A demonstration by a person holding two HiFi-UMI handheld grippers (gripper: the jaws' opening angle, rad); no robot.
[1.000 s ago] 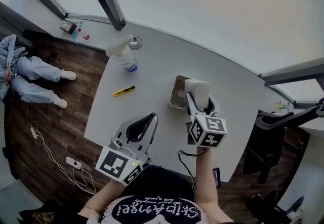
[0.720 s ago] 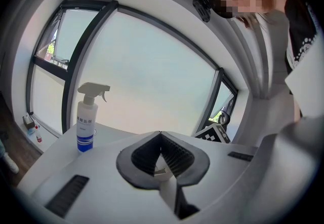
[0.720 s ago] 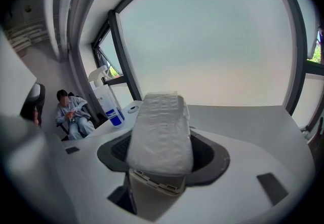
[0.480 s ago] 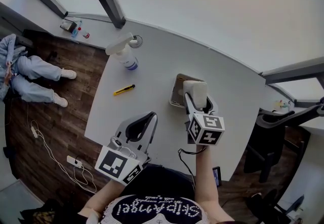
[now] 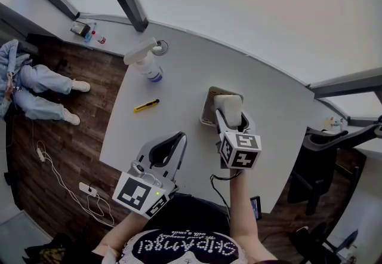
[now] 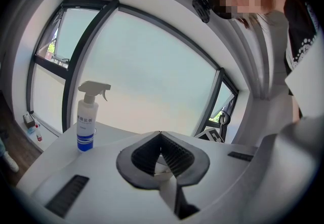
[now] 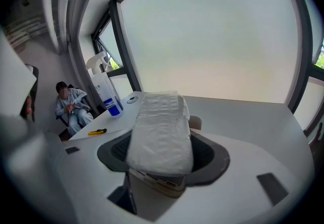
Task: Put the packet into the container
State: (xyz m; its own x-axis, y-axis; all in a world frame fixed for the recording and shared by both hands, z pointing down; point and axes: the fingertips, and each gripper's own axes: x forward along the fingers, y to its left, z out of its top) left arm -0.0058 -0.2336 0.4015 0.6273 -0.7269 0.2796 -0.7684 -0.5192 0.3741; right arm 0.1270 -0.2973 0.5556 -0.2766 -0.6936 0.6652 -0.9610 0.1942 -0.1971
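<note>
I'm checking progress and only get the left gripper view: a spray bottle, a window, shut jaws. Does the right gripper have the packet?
Observer: Yes. The right gripper is shut on the white packet.
Operator: Where is the container?
Observer: On the table, just ahead of the right gripper. In the head view the packet covers the right part of the container.
Operator: Anything near it?
Observer: A yellow cutter lies to its left, apart from it.
</note>
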